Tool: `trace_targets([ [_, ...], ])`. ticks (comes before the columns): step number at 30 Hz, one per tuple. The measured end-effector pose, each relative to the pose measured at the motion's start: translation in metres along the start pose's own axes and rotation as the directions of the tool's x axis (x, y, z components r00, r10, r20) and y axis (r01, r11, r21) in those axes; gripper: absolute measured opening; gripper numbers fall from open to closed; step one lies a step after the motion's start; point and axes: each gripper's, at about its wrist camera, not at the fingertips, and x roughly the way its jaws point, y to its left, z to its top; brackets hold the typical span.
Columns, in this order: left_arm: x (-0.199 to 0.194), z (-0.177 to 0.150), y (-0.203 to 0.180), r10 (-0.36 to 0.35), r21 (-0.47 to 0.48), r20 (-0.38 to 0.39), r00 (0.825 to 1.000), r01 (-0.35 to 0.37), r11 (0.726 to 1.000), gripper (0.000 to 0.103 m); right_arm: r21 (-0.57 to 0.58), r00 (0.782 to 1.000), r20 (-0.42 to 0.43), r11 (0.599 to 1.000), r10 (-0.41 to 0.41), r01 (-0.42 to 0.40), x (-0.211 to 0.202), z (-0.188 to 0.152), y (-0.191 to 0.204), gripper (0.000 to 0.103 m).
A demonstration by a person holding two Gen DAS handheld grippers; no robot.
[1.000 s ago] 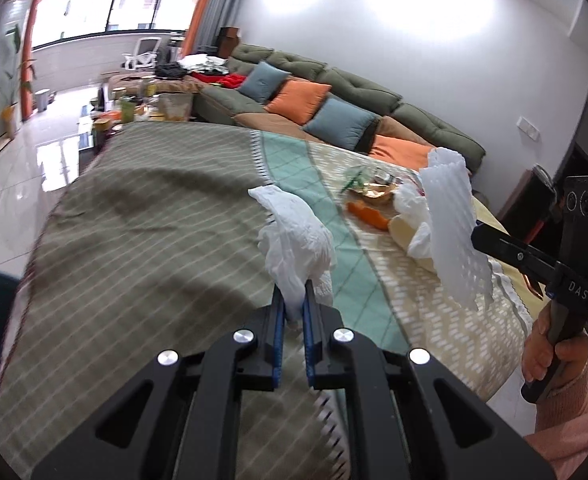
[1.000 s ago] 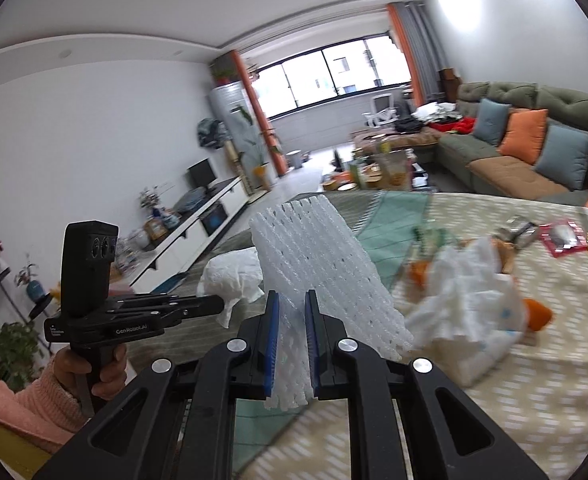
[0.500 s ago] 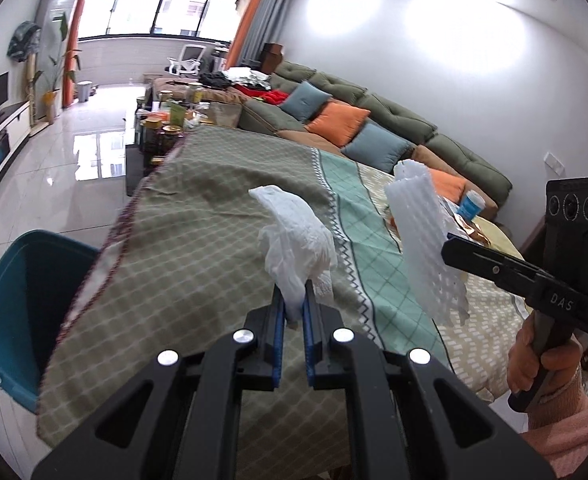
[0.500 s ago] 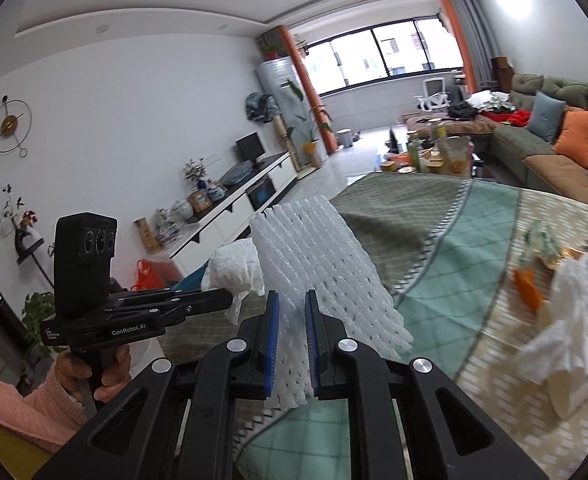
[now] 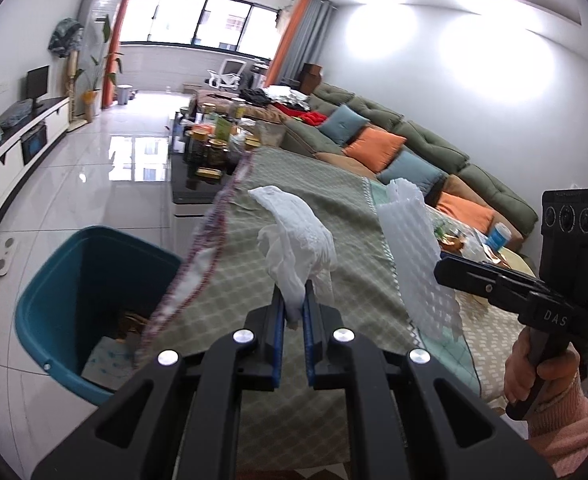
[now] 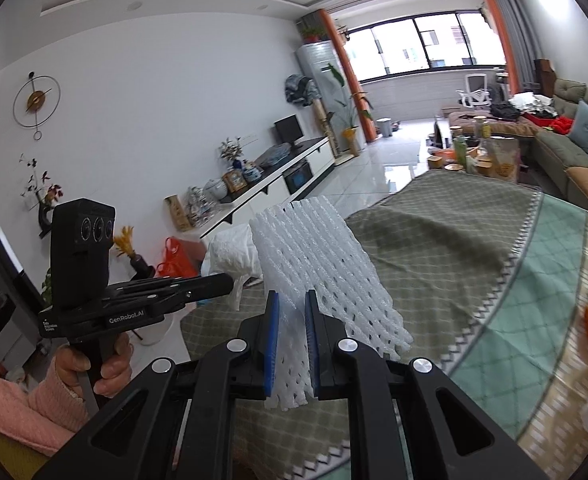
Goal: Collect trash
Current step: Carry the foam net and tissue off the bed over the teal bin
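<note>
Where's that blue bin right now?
In the left wrist view the teal bin stands on the tiled floor at lower left, right beside the fringed edge of the tablecloth, below and left of the held tissue.

one bin (image 5: 74, 280), two hand-held grippers (image 5: 292, 312)

Your left gripper (image 5: 292, 312): black frame, blue pads, four silver screws. Your right gripper (image 6: 292, 312): identical, its side lettered "DAS"; the left's reads "GenRobot.AI". Each carries a black three-lens camera block. Pink knit sleeves (image 5: 565, 428).
</note>
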Motion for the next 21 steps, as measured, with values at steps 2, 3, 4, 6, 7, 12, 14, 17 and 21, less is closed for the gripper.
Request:
trace_targets([
  [2,-0.004,0.0,0.006,0.017,-0.01,0.009,1.0,-0.017,1.0,0.01,-0.007,1.0,-0.008,1.0,0.019,-0.019,0.007,0.002,0.002,0.013],
  [3,-0.007,0.001,0.01,0.028,-0.017,0.013,1.0,-0.028,0.999,0.01,-0.011,1.0,-0.01,1.0,0.025,-0.025,0.009,0.003,0.004,0.013],
  [4,-0.009,0.001,0.014,0.037,-0.024,0.017,0.999,-0.037,0.999,0.01,-0.015,0.999,-0.014,0.999,0.034,-0.034,0.012,0.005,0.005,0.013],
  [6,-0.015,0.0,0.022,0.059,-0.038,0.026,0.998,-0.058,0.998,0.01,-0.026,0.999,-0.02,0.998,0.05,-0.051,0.019,0.008,0.011,0.013],
  [7,-0.017,0.001,0.027,0.068,-0.044,0.028,0.997,-0.067,0.997,0.01,-0.031,0.998,-0.023,0.998,0.056,-0.056,0.022,0.009,0.013,0.013],
  [12,-0.026,0.001,0.046,0.113,-0.081,0.039,0.993,-0.11,0.991,0.01,-0.052,0.995,-0.037,0.994,0.097,-0.099,0.039,0.016,0.024,0.013],
  [14,-0.03,0.001,0.052,0.132,-0.092,0.044,0.99,-0.127,0.988,0.01,-0.059,0.993,-0.043,0.992,0.108,-0.111,0.046,0.018,0.028,0.013],
  [17,-0.034,0.001,0.059,0.153,-0.103,0.049,0.987,-0.148,0.984,0.01,-0.068,0.991,-0.05,0.99,0.123,-0.126,0.055,0.021,0.034,0.013],
  [21,-0.039,0.002,0.07,0.182,-0.12,0.052,0.982,-0.175,0.977,0.01,-0.071,0.988,-0.056,0.986,0.146,-0.15,0.066,0.028,0.036,0.013],
])
